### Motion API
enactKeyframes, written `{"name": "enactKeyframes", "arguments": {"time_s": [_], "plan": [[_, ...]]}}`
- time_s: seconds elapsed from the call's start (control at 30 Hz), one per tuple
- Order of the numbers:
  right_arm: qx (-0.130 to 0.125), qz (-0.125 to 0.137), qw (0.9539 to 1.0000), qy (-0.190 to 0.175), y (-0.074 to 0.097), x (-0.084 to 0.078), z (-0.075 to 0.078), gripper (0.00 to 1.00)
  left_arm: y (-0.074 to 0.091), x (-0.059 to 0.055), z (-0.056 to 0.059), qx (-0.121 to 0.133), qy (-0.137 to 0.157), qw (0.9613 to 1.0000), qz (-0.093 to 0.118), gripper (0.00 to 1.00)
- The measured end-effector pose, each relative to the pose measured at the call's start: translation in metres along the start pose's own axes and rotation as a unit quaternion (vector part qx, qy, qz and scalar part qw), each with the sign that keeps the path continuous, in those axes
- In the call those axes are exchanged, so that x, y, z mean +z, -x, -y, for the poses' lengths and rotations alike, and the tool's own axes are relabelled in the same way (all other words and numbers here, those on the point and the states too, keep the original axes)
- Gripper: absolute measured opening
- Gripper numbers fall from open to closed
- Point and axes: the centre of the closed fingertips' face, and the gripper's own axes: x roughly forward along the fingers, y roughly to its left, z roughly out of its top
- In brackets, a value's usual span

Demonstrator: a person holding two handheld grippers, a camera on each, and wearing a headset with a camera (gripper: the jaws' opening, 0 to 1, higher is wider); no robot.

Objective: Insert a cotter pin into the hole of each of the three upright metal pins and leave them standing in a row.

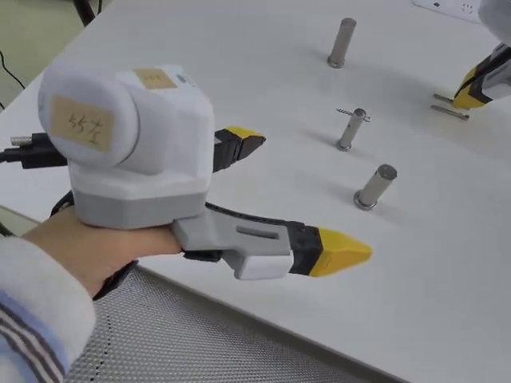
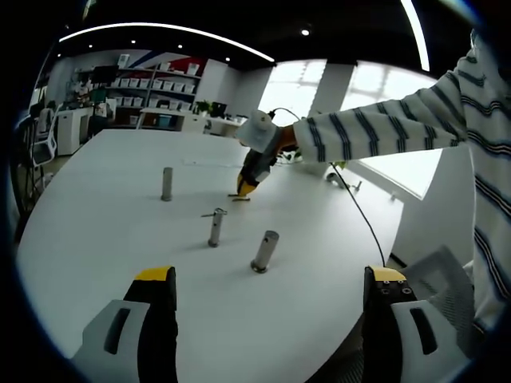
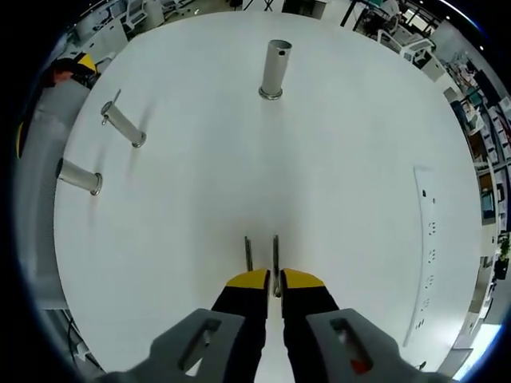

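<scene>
mid-row, upright pin (image 1: 350, 132) holds cotter pin (image 1: 353, 114); left tool (image 2: 271, 279) wide, right tool (image 3: 273, 279) pinching loose cotter pin (image 3: 275, 254)

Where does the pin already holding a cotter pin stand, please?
Head view, right of centre: the middle pin, between the far pin and the near pin.

The white table (image 3: 335, 144) runs out ahead of the jaws in both gripper views. In the right gripper view I see a white power strip (image 3: 428, 239) lying flat on it, well off to the right of the jaws. In the left gripper view a thin black cable (image 2: 357, 214) trails across the tabletop ahead of the right-hand jaw. Far beyond the jaws I make out shelving (image 2: 152, 80), bright windows (image 2: 299, 84) and a curved ceiling light (image 2: 160, 30). In the head view, grey mesh (image 1: 200, 335) lies past the table edge, behind the jaws.
</scene>
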Motion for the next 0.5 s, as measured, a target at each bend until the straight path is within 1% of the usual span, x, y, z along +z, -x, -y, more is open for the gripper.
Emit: {"name": "enactKeyframes", "arguments": {"time_s": [0.1,0.13,0.23,0.3,0.5], "plan": [[0.002,-0.008,1.0000,0.000,-0.0045,-0.0060,0.0012,0.01,0.0000,-0.0014,0.0004,0.000,0.001,1.0000,-0.003,0.96],[0.005,-0.002,1.0000,-0.006,-0.0036,-0.0046,0.0013,0.00,0.0002,-0.0019,0.0002,0.000,0.000,1.0000,-0.004,0.96],[0.006,0.001,0.9999,-0.008,-0.0041,-0.0048,0.0038,0.00,0.0004,-0.0030,0.0001,0.000,0.003,1.0000,-0.005,0.96],[0.009,0.002,0.9999,-0.014,-0.0051,-0.0040,0.0027,0.00,0.0002,-0.0039,0.0001,0.000,0.002,1.0000,-0.007,0.96],[0.007,0.007,0.9997,-0.024,-0.0070,-0.0039,0.0059,0.00,-0.0005,-0.0062,0.0008,-0.003,0.003,1.0000,-0.009,0.96]]}}
